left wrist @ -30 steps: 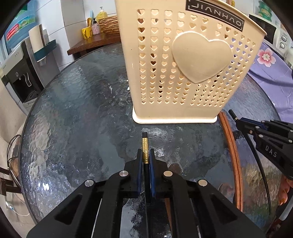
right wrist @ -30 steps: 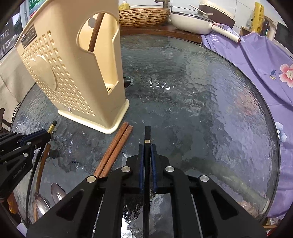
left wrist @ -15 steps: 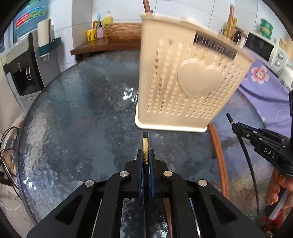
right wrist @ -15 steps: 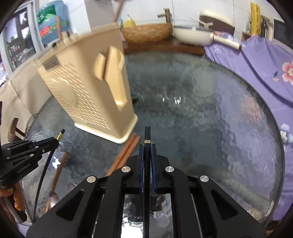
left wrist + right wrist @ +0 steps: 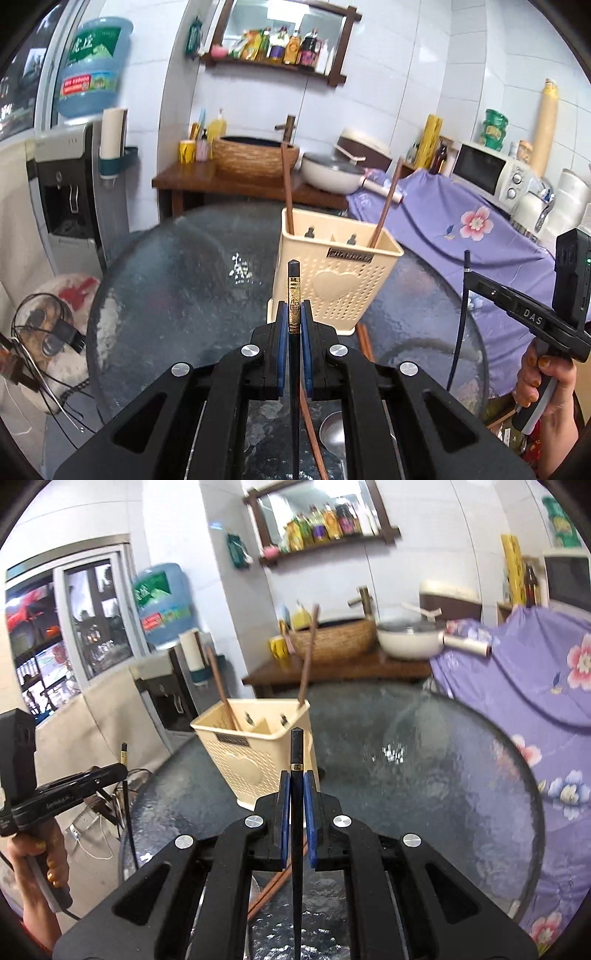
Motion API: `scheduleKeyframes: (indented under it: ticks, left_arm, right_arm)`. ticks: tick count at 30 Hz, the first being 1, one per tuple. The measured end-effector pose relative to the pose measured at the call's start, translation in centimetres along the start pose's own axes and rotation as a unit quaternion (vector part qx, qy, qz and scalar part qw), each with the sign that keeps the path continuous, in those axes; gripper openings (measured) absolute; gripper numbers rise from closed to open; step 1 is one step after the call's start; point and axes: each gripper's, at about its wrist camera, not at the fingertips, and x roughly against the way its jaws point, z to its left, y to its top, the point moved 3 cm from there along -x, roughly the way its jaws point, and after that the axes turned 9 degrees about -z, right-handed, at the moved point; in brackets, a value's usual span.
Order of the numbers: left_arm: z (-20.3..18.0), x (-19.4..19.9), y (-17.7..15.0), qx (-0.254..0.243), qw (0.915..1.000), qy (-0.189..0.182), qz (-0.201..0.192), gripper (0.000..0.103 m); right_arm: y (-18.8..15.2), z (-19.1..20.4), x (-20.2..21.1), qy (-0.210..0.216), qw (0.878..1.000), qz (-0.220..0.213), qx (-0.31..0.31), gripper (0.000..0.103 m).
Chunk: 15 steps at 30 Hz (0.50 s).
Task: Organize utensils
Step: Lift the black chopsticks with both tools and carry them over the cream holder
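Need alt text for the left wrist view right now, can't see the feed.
Left gripper shut on a black chopstick, aimed at the cream holder on the glass table; two brown chopsticks stand inside. Right gripper holds another at right.

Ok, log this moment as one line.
left claw: shut on black chopstick | right claw: shut on dark chopstick | cream holder: upright
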Motion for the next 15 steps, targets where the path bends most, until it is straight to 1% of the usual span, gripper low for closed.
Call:
scheduleKeyframes:
  ticks: [3,8,12,15]
  left_arm:
    - [-0.4,0.5,-0.1,-0.004,1.0,-0.002,-0.005,0.007]
    - [-0.3,1.0,-0.2,-0.007,0.9999,-0.004,-0.008,0.007]
    - [-0.5,2.0,0.5,-0.01,0.9998,-0.008,-0.018,0.007]
    - [-0.7,2.7,1.3,-0.014,0.9994,-0.009,-0.028,0.007]
  right_arm:
    - [0.3,0.8,1.4,0.007,1.0,-0.01,0.012,0.008]
    - [0.9,1.1,2.1,0.017,1.0,-0.013,0.012,0.008]
    - [1.5,1.1,2.6,0.029,0.999,-0.02,0.002,0.008]
    - [1.9,1.6,3.1,0.033,0.999,-0.028,0.009,0.008]
